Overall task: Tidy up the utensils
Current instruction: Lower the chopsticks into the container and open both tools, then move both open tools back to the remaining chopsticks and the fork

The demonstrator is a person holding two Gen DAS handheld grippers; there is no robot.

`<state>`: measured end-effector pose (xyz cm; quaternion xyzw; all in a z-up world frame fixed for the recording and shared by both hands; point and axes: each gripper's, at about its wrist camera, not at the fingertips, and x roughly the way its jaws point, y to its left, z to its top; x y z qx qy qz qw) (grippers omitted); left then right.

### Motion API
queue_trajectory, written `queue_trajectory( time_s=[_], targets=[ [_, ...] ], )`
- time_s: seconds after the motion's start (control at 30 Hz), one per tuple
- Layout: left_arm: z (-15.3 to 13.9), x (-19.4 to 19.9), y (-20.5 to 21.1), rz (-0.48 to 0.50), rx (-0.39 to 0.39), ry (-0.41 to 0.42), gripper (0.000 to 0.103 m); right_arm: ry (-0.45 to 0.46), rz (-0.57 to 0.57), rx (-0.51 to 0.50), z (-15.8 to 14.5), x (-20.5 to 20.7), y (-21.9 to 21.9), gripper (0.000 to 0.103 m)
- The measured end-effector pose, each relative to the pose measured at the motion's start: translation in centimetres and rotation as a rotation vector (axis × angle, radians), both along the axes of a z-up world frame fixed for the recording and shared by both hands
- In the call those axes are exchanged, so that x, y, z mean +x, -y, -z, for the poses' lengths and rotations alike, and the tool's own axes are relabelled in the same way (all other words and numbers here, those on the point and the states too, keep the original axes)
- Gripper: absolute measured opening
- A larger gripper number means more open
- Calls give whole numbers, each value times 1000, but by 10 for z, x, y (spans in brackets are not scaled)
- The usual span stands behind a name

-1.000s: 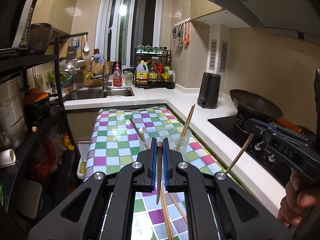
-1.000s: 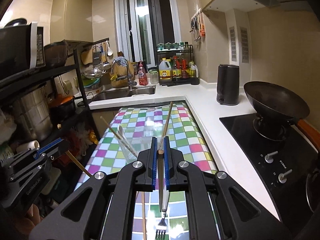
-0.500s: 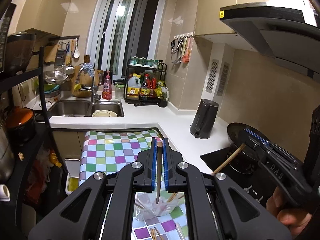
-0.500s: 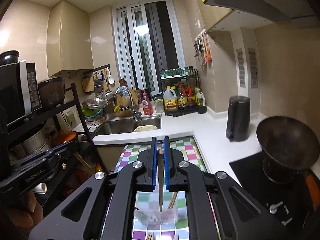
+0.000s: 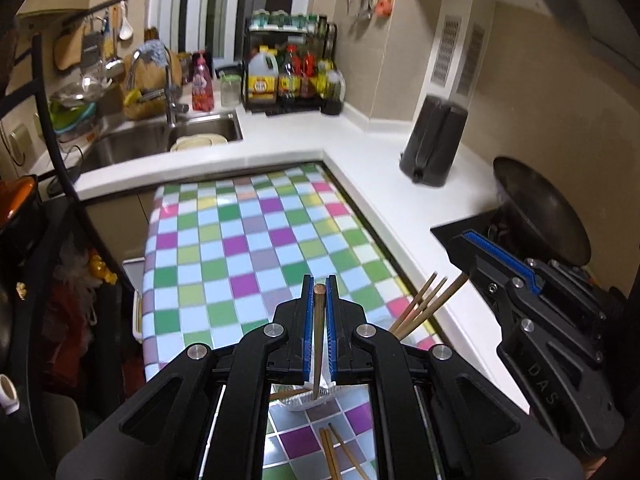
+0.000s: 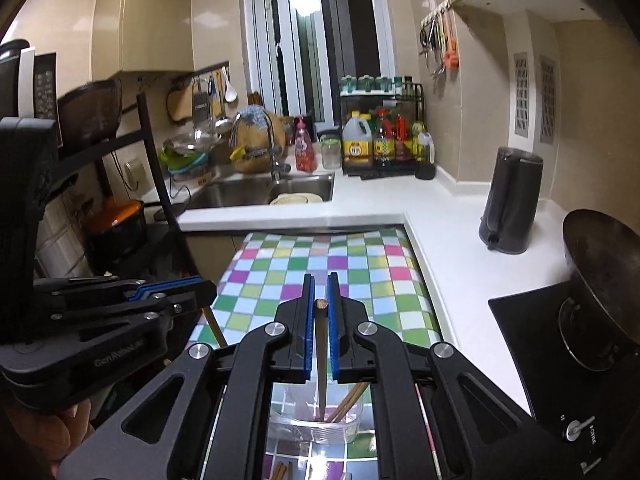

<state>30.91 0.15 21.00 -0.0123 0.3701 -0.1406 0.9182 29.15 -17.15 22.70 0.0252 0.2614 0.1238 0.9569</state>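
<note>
A glossy oilcloth of small pastel squares covers the table [image 5: 248, 240], which butts against a smooth white worktop [image 5: 360, 148] along its far and right edges. Near the table's near edge stands a clear plastic cup [image 6: 316, 420], thin-walled and round, with several slim wooden chopsticks [image 6: 348, 400] leaning in it; in the left wrist view their tips [image 5: 420, 304] fan out to the right of the gripper body while the cup itself is almost wholly hidden. More loose chopsticks [image 5: 332, 452] lie flat on the cloth at the bottom of that view, cut off by the frame. The left gripper [image 5: 319, 320] has its blue ribbed pads pressed together on a single brown chopstick [image 5: 319, 340], round in section, its lower tip over the cup's rim. The right gripper [image 6: 321, 328] is likewise clamped on another chopstick [image 6: 321, 360], whose point dips into the cup. Whether either tip touches the cup cannot be told. On the worktop's right side stand a matte dark kettle [image 6: 510, 200] and a black wok [image 6: 600, 256], partly cut off.
</note>
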Motion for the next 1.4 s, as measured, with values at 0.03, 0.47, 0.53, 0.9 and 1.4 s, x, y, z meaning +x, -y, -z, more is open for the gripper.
queue_trajectory(
  time_s=[0.03,0.47,0.53,0.9,1.4],
  targets=[
    [5,2,2,5,8,-13,6,-16,-2,-2,5,3,0,6],
    [23,7,12,43,-5,-17,29,-118,-21,-51,34,8,4,32],
    [15,-1,7,43,-43,20,29,-99,-18,-53,27,-2,10,33],
    [13,-93,-17,-28,-92,190,29,49,-27,-30,17,-110,42,36],
    [166,-233,-16,-106,-15,148,8,-146,-19,72,172,-198,49,5]
  ],
)
